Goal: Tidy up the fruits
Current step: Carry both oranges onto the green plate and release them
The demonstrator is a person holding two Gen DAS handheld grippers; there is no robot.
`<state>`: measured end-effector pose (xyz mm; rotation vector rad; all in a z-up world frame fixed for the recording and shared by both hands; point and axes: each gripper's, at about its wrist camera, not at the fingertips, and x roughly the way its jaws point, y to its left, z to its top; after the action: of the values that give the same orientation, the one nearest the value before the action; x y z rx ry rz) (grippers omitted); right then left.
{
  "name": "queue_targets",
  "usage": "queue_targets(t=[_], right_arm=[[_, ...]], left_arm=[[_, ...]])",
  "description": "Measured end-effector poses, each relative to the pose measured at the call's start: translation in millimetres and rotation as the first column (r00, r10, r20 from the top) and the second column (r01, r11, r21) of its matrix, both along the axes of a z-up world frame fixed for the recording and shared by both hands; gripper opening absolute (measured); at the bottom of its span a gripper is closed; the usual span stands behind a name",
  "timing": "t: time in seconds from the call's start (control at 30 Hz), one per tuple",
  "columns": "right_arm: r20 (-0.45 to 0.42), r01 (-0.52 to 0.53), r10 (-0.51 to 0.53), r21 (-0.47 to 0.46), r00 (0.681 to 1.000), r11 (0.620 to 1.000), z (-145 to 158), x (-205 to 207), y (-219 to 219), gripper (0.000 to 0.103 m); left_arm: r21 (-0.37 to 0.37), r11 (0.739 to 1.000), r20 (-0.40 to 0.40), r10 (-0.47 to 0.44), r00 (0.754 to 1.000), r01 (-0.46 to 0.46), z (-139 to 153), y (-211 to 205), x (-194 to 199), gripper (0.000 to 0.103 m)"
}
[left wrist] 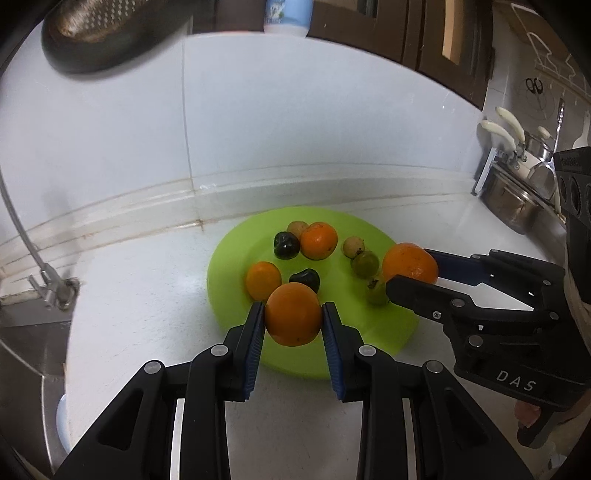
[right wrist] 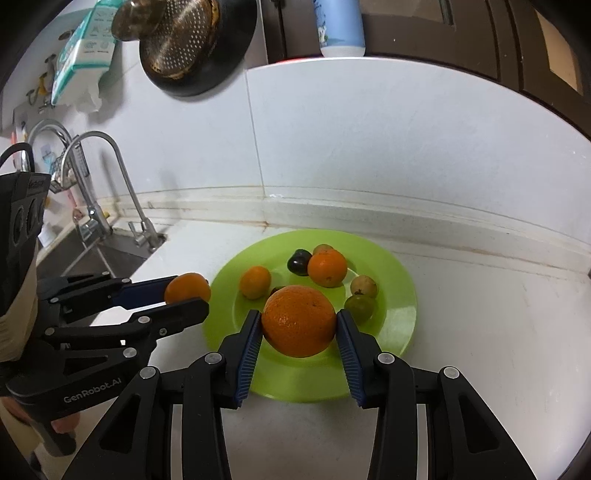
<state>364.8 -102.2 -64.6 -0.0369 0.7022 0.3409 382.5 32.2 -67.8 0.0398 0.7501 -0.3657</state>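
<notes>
A lime green plate [left wrist: 236, 254] [right wrist: 399, 325] lies on the white counter and holds oranges, small green and yellowish fruits and two dark fruits. My left gripper [left wrist: 293, 314] is shut on an orange [left wrist: 293, 314] above the plate's near left edge; it shows at the left in the right wrist view [right wrist: 187, 288]. My right gripper [right wrist: 299, 325] is shut on a larger orange [right wrist: 298, 320] above the plate's near side; it shows at the right in the left wrist view [left wrist: 410, 263]. Two more oranges [left wrist: 318, 240] [left wrist: 263, 279] rest on the plate.
A sink with two faucets [right wrist: 125, 192] lies left of the plate. A dark colander [right wrist: 192, 40] hangs on the tiled wall. A blue-white bottle [right wrist: 338, 26] stands above. A rack with pots and utensils [left wrist: 517, 177] is at the right.
</notes>
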Motion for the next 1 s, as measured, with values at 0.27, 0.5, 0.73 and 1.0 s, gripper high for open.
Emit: queue_targets(t=[0.27, 0.5, 0.73, 1.0], right_arm=[[-0.045, 0.002, -0.002, -0.014, 0.999, 1.000, -19, 20, 1, 0.042], [-0.067, 0.002, -0.003, -0.017, 0.998, 1.000, -28, 27, 0, 0.042], [-0.073, 0.014, -0.016, -0.031, 0.997, 0.999, -31, 31, 1, 0.044], [-0.029, 0.057, -0.058, -0.044, 0.998, 0.997, -16, 11, -5, 0.053]], left_arm=[[0.003, 1.000, -0.050, -0.018, 0.999, 0.018, -21, -7, 23, 0.031], [0.014, 1.000, -0.066, -0.024, 0.998, 0.025, -29, -11, 31, 0.031], [0.027, 1.000, -0.043, 0.006, 0.999, -0.005, -24, -7, 30, 0.043], [0.084, 0.995, 0.046, 0.052, 0.998, -0.056, 0, 0, -2, 0.054]])
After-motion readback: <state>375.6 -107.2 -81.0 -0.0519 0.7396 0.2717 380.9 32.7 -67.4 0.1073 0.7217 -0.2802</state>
